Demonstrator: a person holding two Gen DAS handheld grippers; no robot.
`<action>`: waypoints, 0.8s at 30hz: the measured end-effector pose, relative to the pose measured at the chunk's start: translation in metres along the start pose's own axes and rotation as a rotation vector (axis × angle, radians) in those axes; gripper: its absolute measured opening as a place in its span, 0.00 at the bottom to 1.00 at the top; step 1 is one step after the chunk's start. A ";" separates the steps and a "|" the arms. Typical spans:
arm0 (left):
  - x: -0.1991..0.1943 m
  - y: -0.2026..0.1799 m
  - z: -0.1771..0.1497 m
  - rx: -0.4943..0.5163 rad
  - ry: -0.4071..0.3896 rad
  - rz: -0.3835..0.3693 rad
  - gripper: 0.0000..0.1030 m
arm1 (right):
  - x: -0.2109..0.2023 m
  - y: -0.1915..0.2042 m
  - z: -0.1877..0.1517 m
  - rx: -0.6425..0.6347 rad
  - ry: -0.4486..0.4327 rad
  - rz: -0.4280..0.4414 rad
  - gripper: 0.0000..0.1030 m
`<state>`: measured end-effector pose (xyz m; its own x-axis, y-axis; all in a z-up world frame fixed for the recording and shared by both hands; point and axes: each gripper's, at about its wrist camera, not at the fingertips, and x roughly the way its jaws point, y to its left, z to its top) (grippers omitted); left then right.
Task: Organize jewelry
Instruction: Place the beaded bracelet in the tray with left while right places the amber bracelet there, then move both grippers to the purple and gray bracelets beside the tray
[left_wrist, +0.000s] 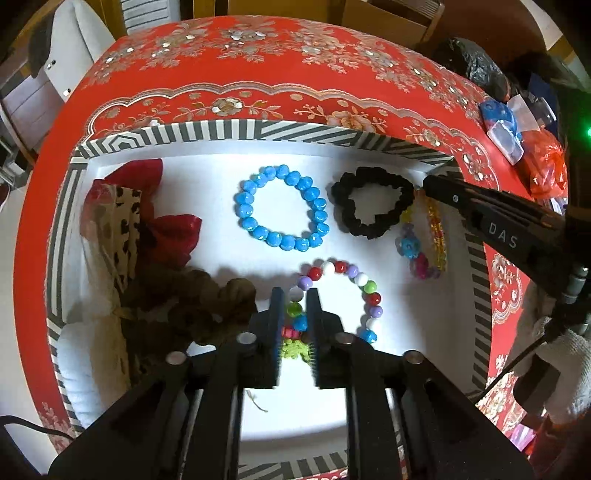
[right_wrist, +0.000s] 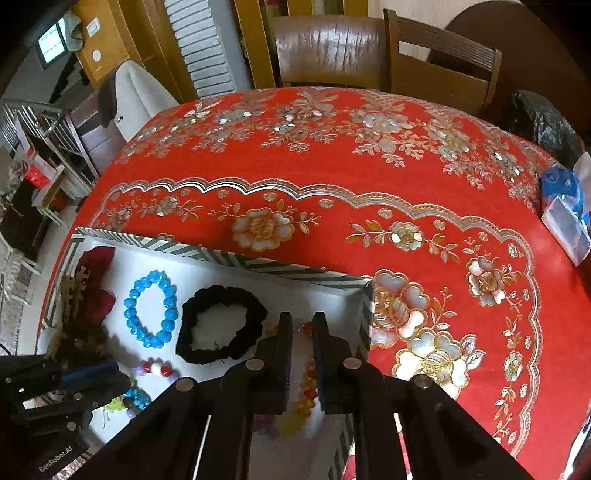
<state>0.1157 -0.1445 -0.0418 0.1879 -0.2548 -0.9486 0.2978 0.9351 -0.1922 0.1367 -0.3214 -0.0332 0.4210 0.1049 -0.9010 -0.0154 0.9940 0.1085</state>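
Note:
A striped-rim white box (left_wrist: 236, 130) sits on a red flowered tablecloth. It holds a blue bead bracelet (left_wrist: 281, 207), a black scrunchie (left_wrist: 371, 206), a multicoloured bead bracelet (left_wrist: 343, 291) and an orange-yellow bead bracelet (left_wrist: 436, 232). My left gripper (left_wrist: 295, 295) is narrowly apart around the multicoloured bracelet's left side, low in the box. My right gripper (right_wrist: 303, 325) hovers over the box's right end, its jaws narrowly apart over the orange-yellow bracelet (right_wrist: 308, 391). The blue bracelet (right_wrist: 151, 310) and scrunchie (right_wrist: 221, 325) lie left of it.
Red, leopard-print and brown fabric scrunchies (left_wrist: 147, 236) fill the box's left side. A blue-and-white packet (right_wrist: 565, 210) and a black bag (right_wrist: 543, 122) lie at the table's right edge. Wooden chairs (right_wrist: 439, 62) stand behind the table.

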 end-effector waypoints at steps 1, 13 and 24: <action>-0.004 -0.001 -0.001 -0.001 -0.006 -0.002 0.27 | -0.005 0.000 -0.001 -0.001 -0.008 0.005 0.22; -0.061 0.000 -0.035 -0.022 -0.083 -0.050 0.47 | -0.100 0.027 -0.064 -0.013 -0.112 0.111 0.38; -0.069 0.014 -0.130 -0.069 -0.021 0.011 0.47 | -0.120 0.060 -0.178 -0.075 -0.016 0.188 0.38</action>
<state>-0.0146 -0.0824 -0.0117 0.2103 -0.2489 -0.9454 0.2309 0.9523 -0.1994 -0.0765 -0.2688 0.0070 0.4187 0.2886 -0.8611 -0.1621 0.9567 0.2418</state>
